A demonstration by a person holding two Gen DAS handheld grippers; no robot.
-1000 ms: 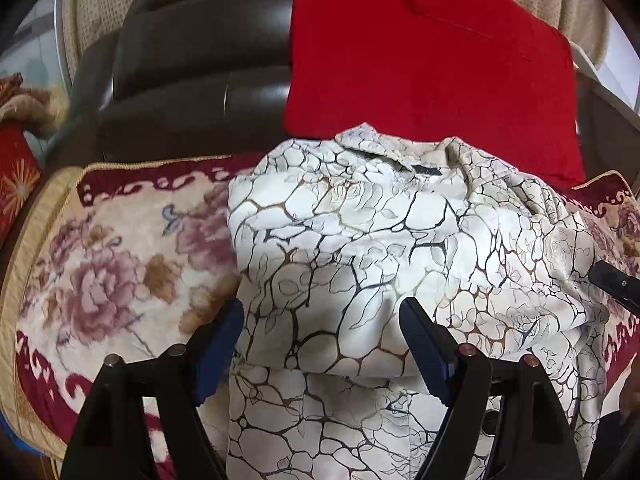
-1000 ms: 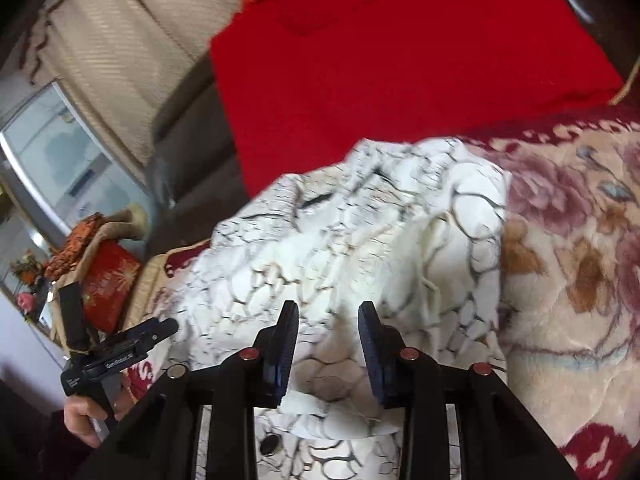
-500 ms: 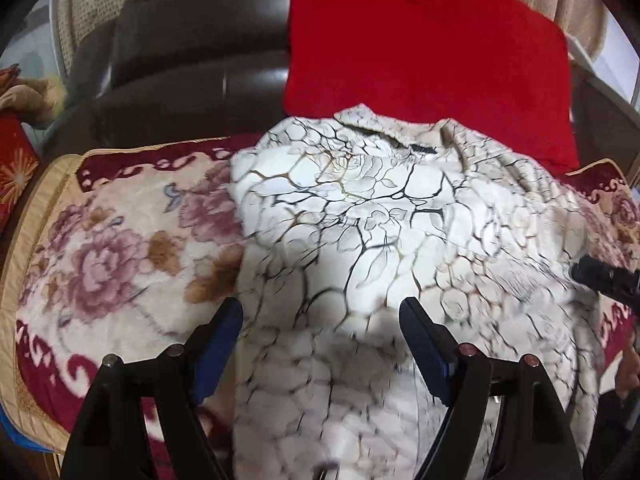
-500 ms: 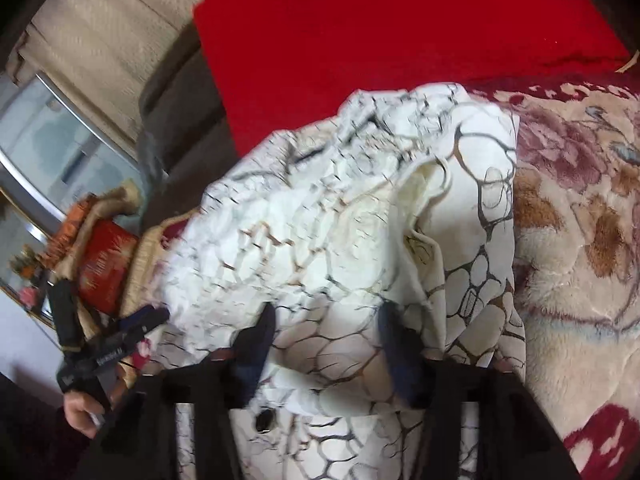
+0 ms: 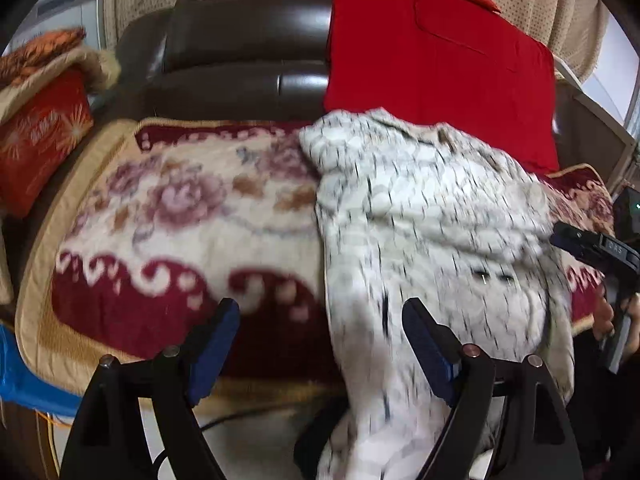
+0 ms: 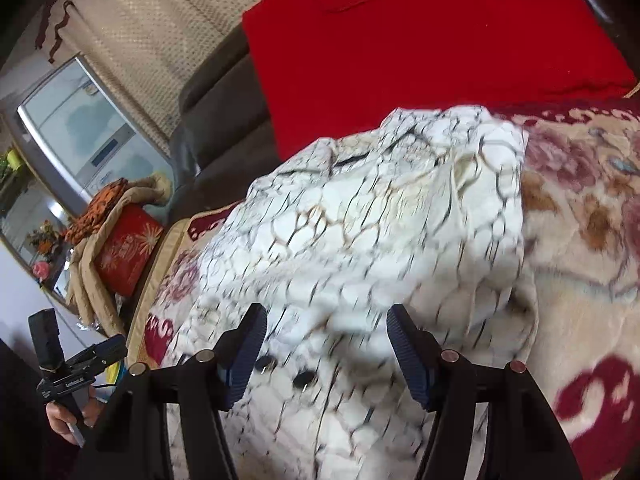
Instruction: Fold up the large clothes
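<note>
A white garment [image 5: 420, 208] with a dark crackle print lies bunched on the sofa's floral blanket [image 5: 180, 208], its lower part hanging over the front edge. My left gripper [image 5: 320, 308] is open at the garment's left edge, one finger over the blanket, the other over the cloth, holding nothing. In the right wrist view the garment [image 6: 360, 220] fills the middle. The jaws of my right gripper [image 6: 326, 312] are opening just above it; cloth lies below the gap and the pads do not press on it. Each gripper also shows in the other's view, the right gripper [image 5: 592, 244] and the left gripper [image 6: 92, 360].
A large red cushion [image 5: 432, 60] leans on the dark leather sofa back [image 5: 248, 40] behind the garment. A red patterned pillow [image 5: 40, 132] sits on the left armrest under a tan throw. Something blue [image 5: 24, 384] shows below the blanket's front edge. A glass-fronted cabinet [image 6: 80, 128] stands beyond.
My left gripper has pulled back and swung left, so the garment now sits to its right. My right gripper's jaws have widened from nearly closed, and it has drawn back a little.
</note>
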